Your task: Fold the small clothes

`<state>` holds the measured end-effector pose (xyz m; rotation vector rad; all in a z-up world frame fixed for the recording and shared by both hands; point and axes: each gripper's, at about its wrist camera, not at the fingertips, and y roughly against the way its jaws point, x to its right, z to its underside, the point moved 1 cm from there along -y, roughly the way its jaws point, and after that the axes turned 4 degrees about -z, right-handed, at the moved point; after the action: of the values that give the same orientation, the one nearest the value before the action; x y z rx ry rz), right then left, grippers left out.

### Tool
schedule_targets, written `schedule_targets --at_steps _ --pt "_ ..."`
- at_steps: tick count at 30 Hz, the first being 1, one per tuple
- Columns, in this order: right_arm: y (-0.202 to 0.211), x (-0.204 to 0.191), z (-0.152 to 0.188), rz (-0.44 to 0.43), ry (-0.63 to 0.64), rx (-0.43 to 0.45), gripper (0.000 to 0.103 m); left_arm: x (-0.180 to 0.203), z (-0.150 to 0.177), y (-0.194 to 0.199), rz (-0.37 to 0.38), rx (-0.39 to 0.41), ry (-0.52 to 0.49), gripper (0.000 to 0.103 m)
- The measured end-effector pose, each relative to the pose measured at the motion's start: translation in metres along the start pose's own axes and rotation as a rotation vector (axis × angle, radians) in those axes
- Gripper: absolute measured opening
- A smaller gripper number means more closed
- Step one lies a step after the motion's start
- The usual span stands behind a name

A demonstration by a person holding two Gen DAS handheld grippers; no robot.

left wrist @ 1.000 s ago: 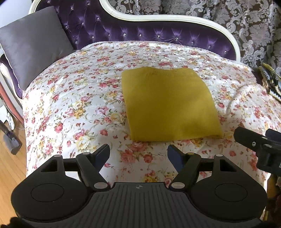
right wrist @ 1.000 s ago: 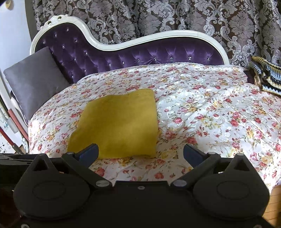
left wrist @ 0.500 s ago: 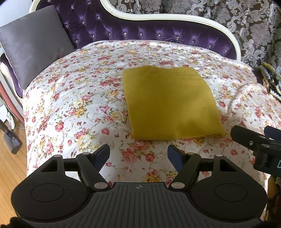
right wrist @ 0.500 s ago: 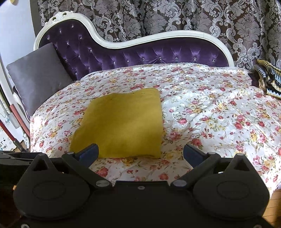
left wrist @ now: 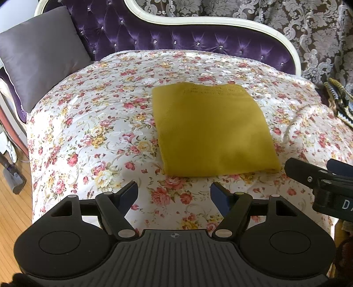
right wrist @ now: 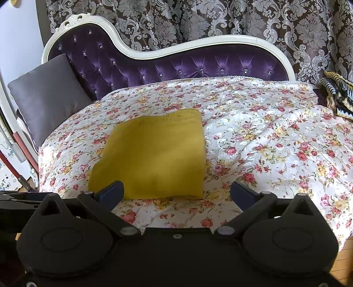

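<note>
Yellow cloth (left wrist: pixel 213 130): folded, laid flat on floral cover (left wrist: pixel 99 123), mid-bed. Left gripper (left wrist: pixel 174 194): held wide, empty, near edge. Right gripper (right wrist: pixel 176 193): held wide, empty, near cloth's near edge.

One yellow folded cloth (left wrist: pixel 211 130), one grey cushion (left wrist: pixel 39 53), perhaps one striped throw (right wrist: pixel 337 92), two grippers (left wrist: pixel 174 194)

**A furnished room in a home**

A purple tufted chaise (right wrist: pixel 172 66) is filling the frame's upper half, a floral quilt (right wrist: pixel 275 136) is draping it, damask curtains (right wrist: pixel 220 19) are hanging behind, and a grey cushion (right wrist: pixel 46 97) is leaning at left.
</note>
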<state>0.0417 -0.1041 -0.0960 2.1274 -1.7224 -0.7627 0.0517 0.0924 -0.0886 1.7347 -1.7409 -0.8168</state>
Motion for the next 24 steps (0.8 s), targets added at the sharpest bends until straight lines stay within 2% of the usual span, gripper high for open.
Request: schedule_targets --at_steps 24 --pt "-0.011 0.002 0.0 -0.027 -0.027 -0.022 0.102 0.0 -0.001 -0.005 0.009 -0.016 -0.012 0.071"
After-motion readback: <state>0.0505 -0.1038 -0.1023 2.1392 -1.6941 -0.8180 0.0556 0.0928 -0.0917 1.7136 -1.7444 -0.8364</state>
